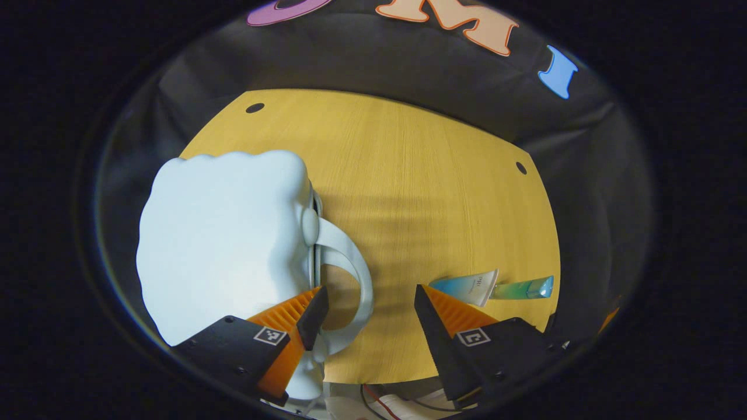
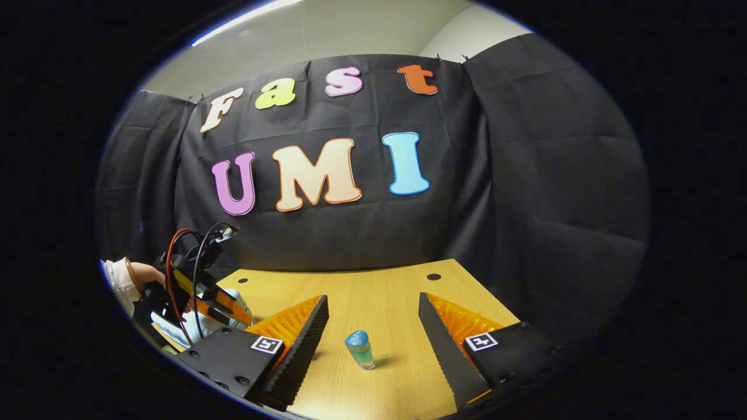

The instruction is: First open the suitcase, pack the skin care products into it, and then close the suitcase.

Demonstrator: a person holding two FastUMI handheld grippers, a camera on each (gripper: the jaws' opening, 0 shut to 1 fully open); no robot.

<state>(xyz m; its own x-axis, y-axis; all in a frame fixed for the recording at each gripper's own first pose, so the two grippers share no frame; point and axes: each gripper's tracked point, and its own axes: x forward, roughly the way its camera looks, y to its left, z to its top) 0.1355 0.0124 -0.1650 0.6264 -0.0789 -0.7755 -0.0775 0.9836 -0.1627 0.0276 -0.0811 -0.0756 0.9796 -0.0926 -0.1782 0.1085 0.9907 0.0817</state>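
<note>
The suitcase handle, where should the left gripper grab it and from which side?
Grip the handle at the middle of its arch, coming from above with one jaw through the loop. It stands off the pale blue suitcase, and the left gripper is open.

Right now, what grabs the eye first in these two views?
The pale blue suitcase, closed on the wooden table, with the open left gripper around its white handle. To the right lies a blue-green skin care tube; the open right gripper faces its cap end.
</note>
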